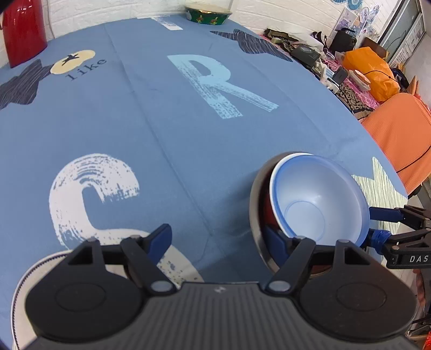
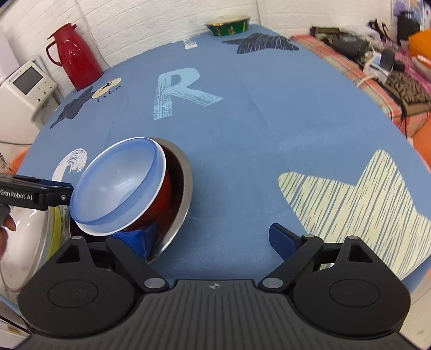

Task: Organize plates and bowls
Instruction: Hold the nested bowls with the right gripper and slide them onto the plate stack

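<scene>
The left hand-held gripper [image 1: 218, 242] was seen nearest the lens, its blue-padded fingers spread wide with nothing between them; its right-hand finger lay against the near rim of the steel bowl [image 1: 254, 210]. The right hand-held gripper [image 2: 212, 239] was likewise opened wide and empty. Its left finger was tucked into the steel bowl [image 2: 183, 188] beneath the nested bowls, though whether it was pressed against them could not be told.

Inside the steel bowl a red bowl [image 2: 159, 199] was nested, and inside that a pale blue bowl [image 1: 317, 199] with a white rim, both tipped on edge rather than seated flat. The stack stood on the table [image 1: 167, 129], which was covered by a blue printed cloth.

The steel bowl was judged stiff, thin-walled and slippery. The red bowl looked glazed and was likely breakable. The blue bowl seemed light, smooth plastic or melamine, and apt to slide out of a tilted stack. A pinch across a rim, one pad inside and one outside, was judged the surest hold.

Just left of the steel bowl a clear glass dish [image 2: 27, 242] was partly seen. Far beyond the steel bowl, at the back edge of the table, a green patterned bowl [image 1: 207, 14] stood alone.
</scene>
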A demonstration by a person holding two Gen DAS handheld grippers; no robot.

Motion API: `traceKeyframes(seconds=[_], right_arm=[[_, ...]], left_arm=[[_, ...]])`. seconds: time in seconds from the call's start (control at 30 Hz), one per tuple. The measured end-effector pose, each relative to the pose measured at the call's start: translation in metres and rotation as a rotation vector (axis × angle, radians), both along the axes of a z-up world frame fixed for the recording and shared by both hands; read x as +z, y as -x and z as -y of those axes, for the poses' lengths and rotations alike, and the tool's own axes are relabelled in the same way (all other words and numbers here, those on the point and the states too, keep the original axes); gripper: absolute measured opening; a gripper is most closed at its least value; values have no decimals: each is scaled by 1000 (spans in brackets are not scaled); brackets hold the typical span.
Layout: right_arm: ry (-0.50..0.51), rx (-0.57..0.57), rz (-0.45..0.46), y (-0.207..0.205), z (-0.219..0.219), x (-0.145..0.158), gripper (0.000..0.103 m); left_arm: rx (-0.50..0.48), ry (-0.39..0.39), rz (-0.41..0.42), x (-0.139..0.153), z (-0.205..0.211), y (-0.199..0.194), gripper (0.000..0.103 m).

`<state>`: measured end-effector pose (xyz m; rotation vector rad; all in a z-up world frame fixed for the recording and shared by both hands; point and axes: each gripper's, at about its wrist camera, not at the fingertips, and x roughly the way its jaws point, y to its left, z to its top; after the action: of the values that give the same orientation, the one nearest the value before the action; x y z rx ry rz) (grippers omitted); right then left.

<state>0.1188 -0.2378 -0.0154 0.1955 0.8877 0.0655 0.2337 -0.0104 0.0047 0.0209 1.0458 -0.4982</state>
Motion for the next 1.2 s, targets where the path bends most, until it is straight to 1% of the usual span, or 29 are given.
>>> traceKeyframes(seconds=[0.07, 0.13, 0.17, 0.23, 0.3, 0.4, 0.5, 0.57, 0.67, 0.73, 0.8, 0.83, 0.9, 0.93, 1.0, 1.03, 1.07, 1.1, 1.17, 1.2], right_arm=[[89, 45, 21, 0, -9, 5, 77], [196, 127, 19, -6, -17, 11, 77], [236, 164, 5, -10, -20, 14, 78], [278, 218, -42, -20, -22, 18, 78], [286, 258, -81, -28, -22, 19, 78], [296, 303, -101, -32, -22, 18, 78], [296, 299, -114, -32, -23, 17, 79], [294, 297, -96, -29, -24, 17, 81], [322, 338, -47, -23, -27, 16, 82], [346, 355, -27, -21, -30, 16, 81], [346, 362, -8, -18, -30, 17, 79], [327, 353, -3, -17, -27, 17, 77], [246, 326, 3, -16, -18, 16, 73], [202, 310, 9, -16, -13, 15, 69], [101, 306, 23, -13, -6, 13, 51], [40, 313, 30, -11, -4, 13, 27], [2, 318, 37, -10, -5, 13, 15], [2, 323, 46, -8, -7, 13, 15], [3, 324, 61, -6, -10, 14, 12], [1, 326, 67, -5, -10, 14, 11]], left_arm=[[6, -3, 5, 0, -1, 0, 76], [9, -6, 12, 0, -1, 0, 77], [11, -7, 14, 0, -2, 0, 78], [22, -7, 12, -1, -2, 0, 79], [26, -10, 20, -1, -1, 2, 79], [35, -9, 38, -1, -1, 5, 80], [42, -4, 40, -1, -1, 6, 80], [50, 0, 37, -1, -1, 5, 80], [69, 22, 35, 0, -2, 5, 80], [76, 20, 40, 0, -1, 6, 80], [84, 20, 46, -1, 0, 7, 79], [86, 21, 49, -1, 0, 8, 79], [87, 24, 55, -2, -2, 10, 78], [83, 21, 61, -2, -1, 13, 74], [81, 27, 76, -1, -1, 17, 69], [68, 42, 76, 0, -1, 19, 59], [57, 61, 68, 1, -1, 20, 47], [43, 80, 64, 2, 0, 21, 42], [16, 88, 82, 3, 4, 25, 26], [10, 94, 92, 3, 5, 27, 23]])
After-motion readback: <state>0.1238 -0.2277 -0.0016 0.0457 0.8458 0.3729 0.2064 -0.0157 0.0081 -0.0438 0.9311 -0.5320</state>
